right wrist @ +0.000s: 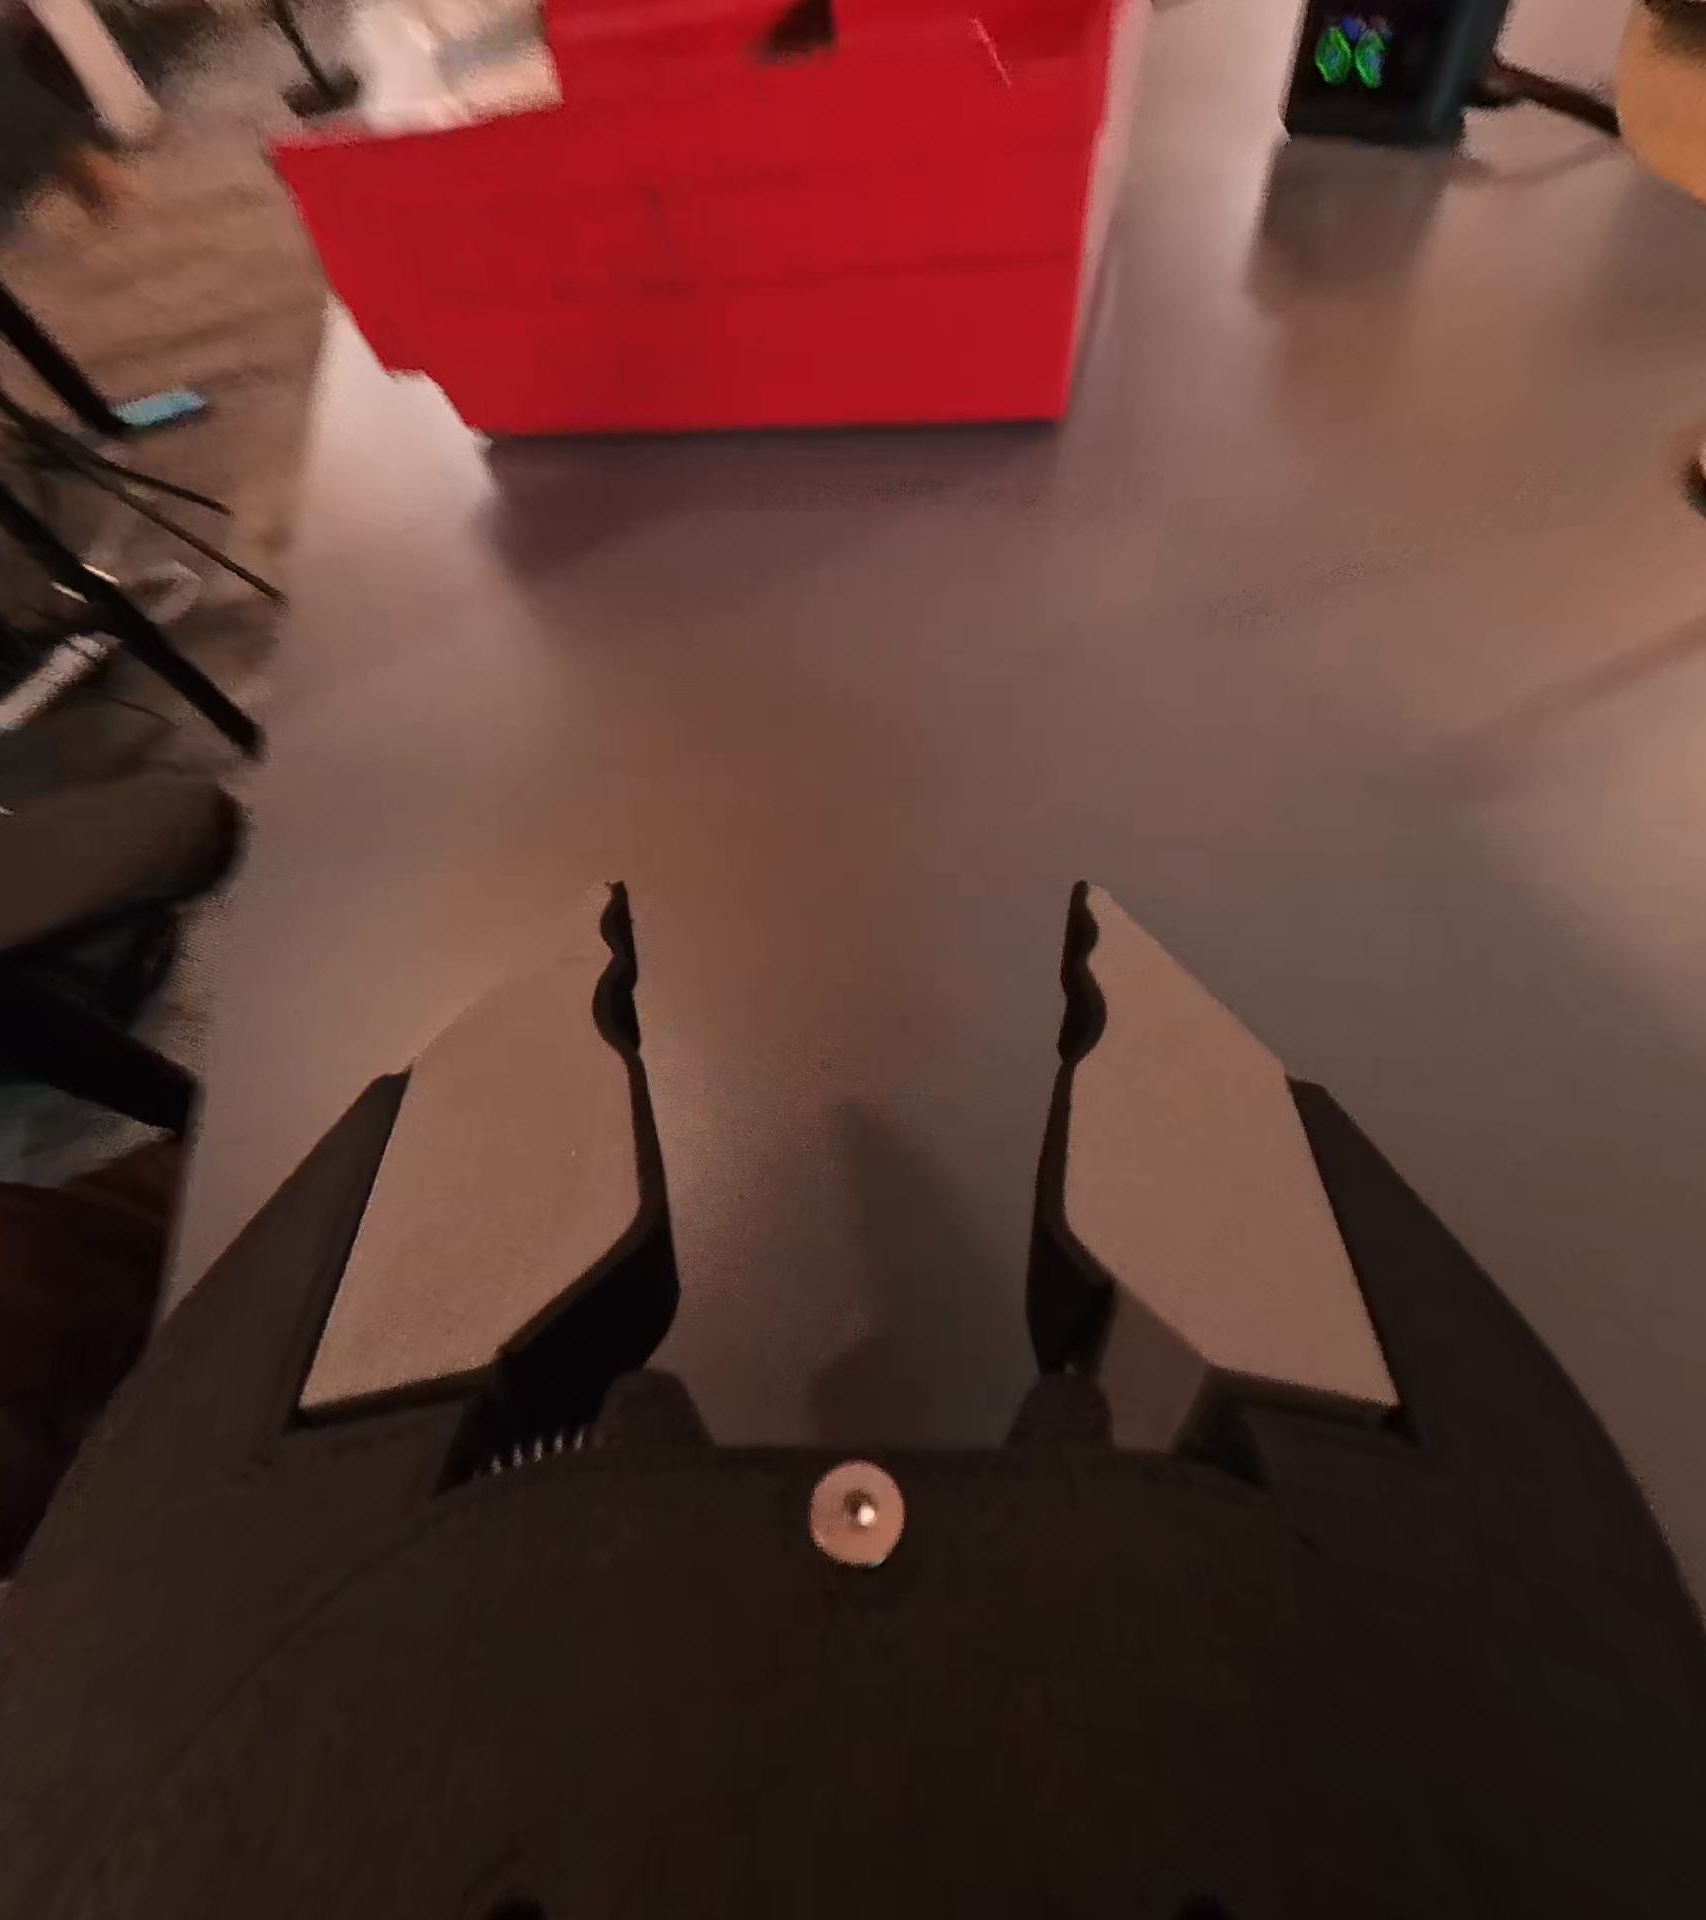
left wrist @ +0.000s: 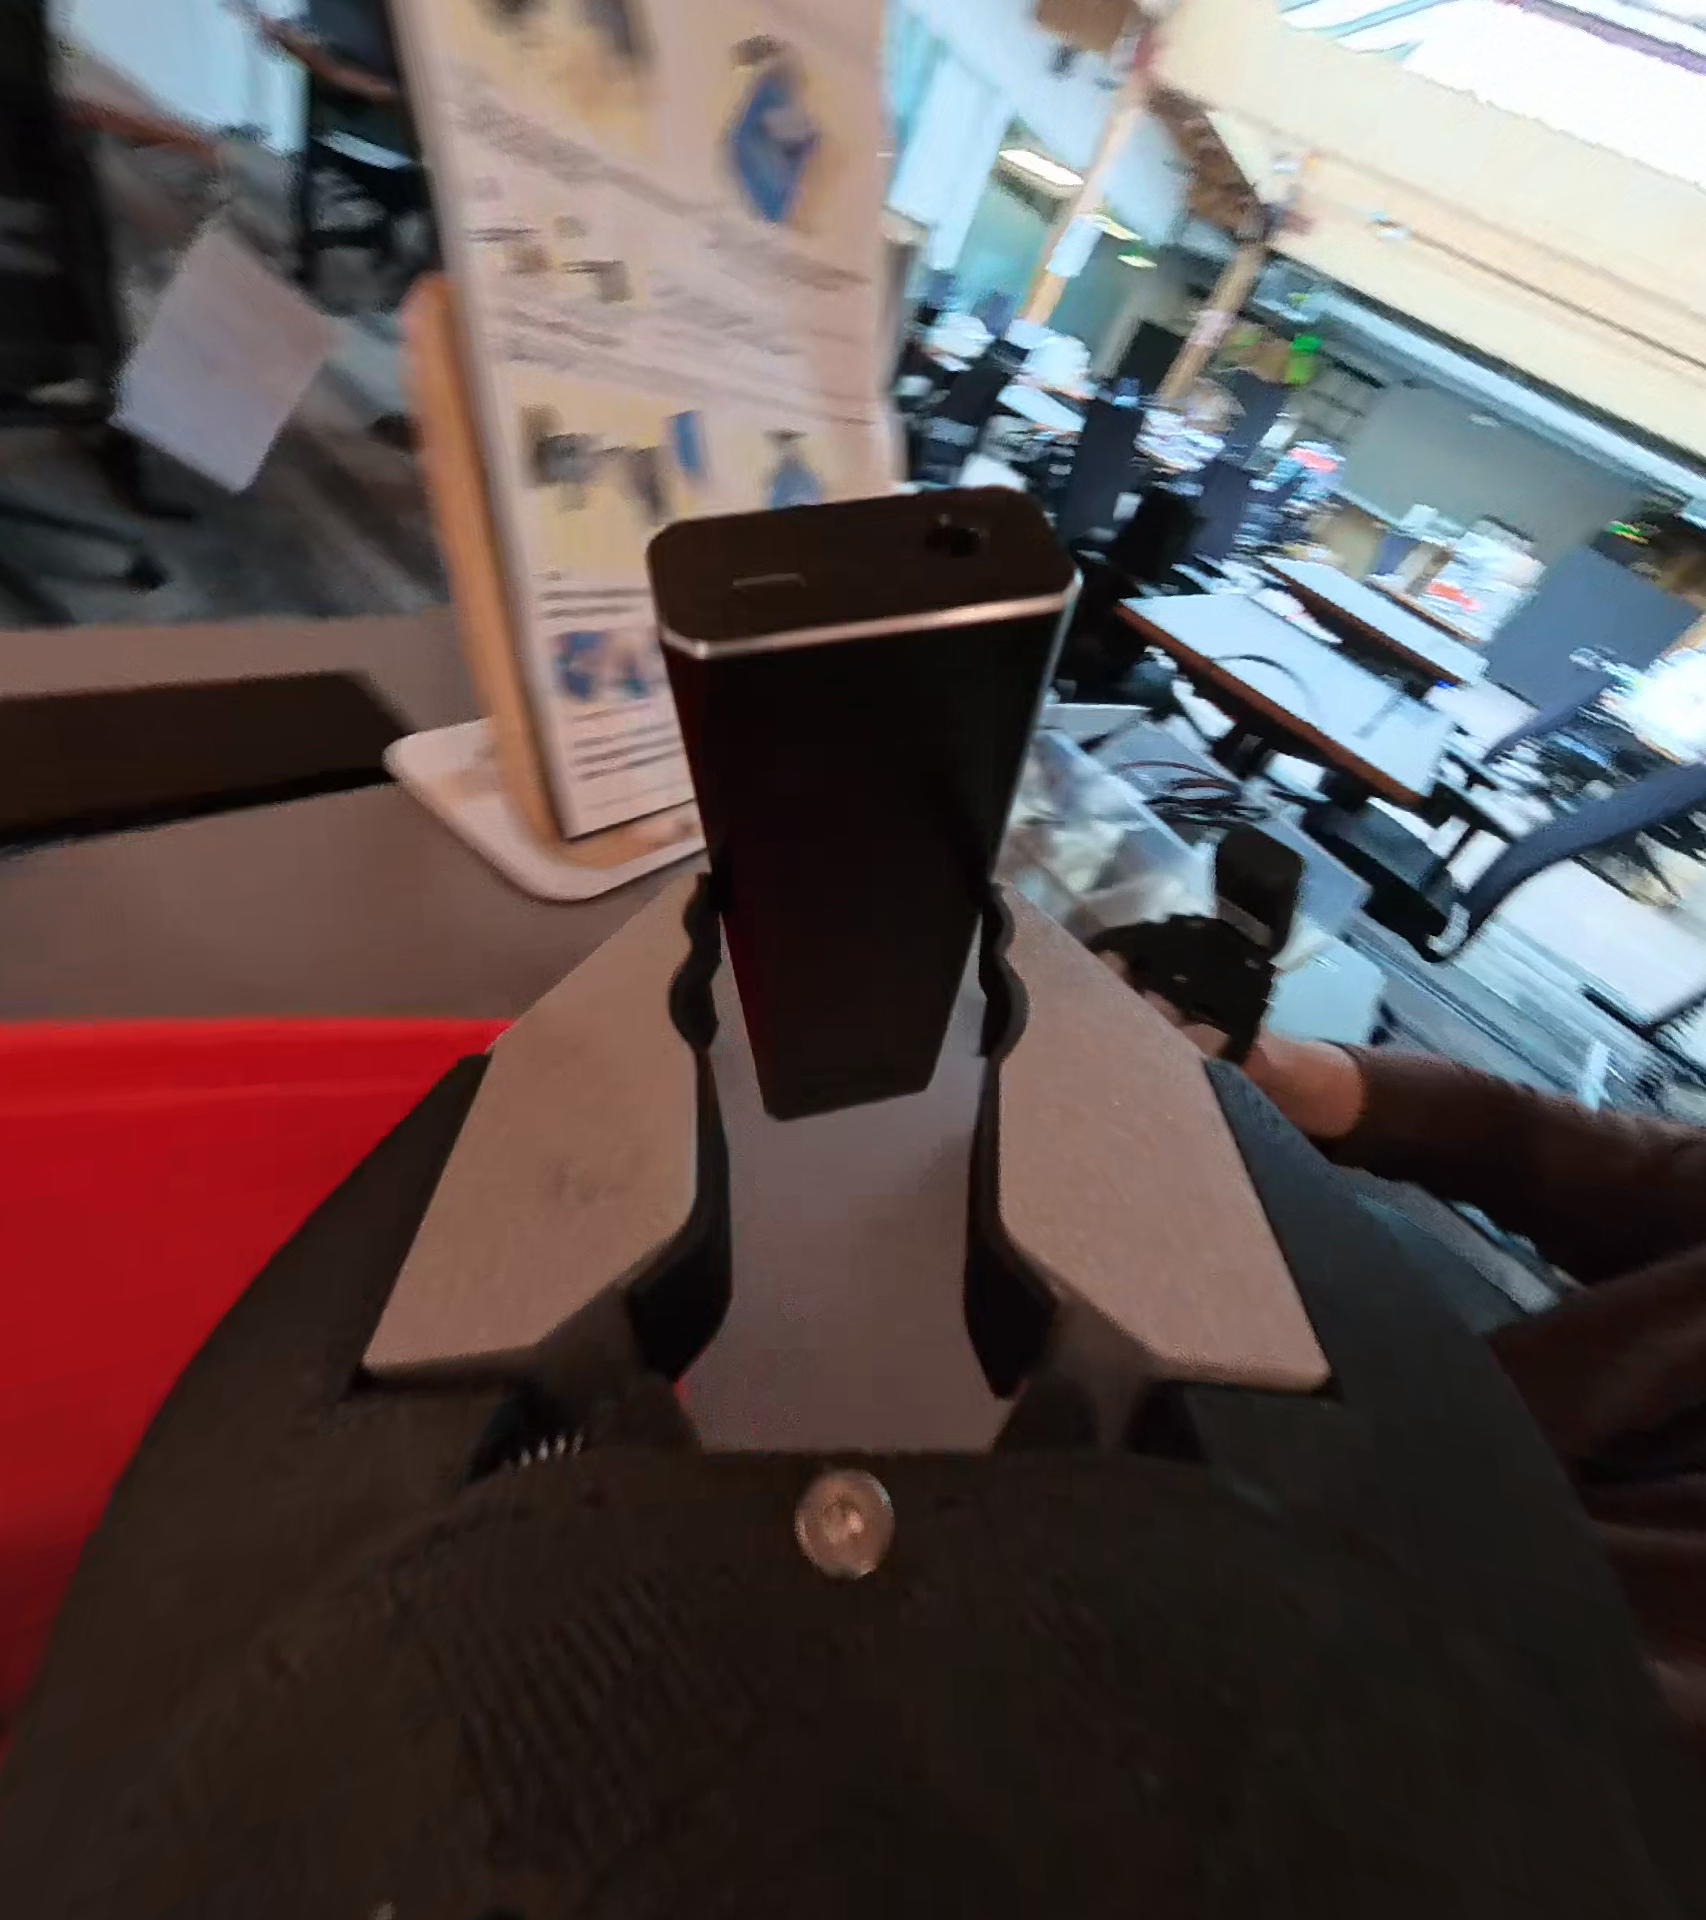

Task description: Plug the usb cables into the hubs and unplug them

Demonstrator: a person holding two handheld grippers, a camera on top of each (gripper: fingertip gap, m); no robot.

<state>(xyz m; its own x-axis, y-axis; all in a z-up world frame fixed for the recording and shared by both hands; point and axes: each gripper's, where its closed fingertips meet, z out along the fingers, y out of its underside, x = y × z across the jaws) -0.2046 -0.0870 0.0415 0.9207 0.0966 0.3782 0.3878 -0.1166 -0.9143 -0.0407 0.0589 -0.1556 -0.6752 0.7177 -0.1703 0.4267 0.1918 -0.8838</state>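
Observation:
My left gripper (left wrist: 844, 940) is shut on a black hub (left wrist: 854, 748), a slim dark block with a silver rim. It holds the hub upright in the air, its end face with a slot port and a round port turned up and away. My right gripper (right wrist: 847, 914) is open and empty, low over the grey table (right wrist: 932, 644). The other gripper (left wrist: 1213, 961) shows small and dark at right in the left wrist view, held by a hand in a dark sleeve (left wrist: 1555, 1174). No usb cable is in view.
A red box (right wrist: 724, 239) stands on the table ahead of my right gripper; it also shows at left in the left wrist view (left wrist: 101, 1247). A poster on a wooden stand (left wrist: 641, 416) is behind the hub. A small black device with green lights (right wrist: 1368, 62) sits far right. The tips of one gripper are about 30 centimeters away from the tips of the other.

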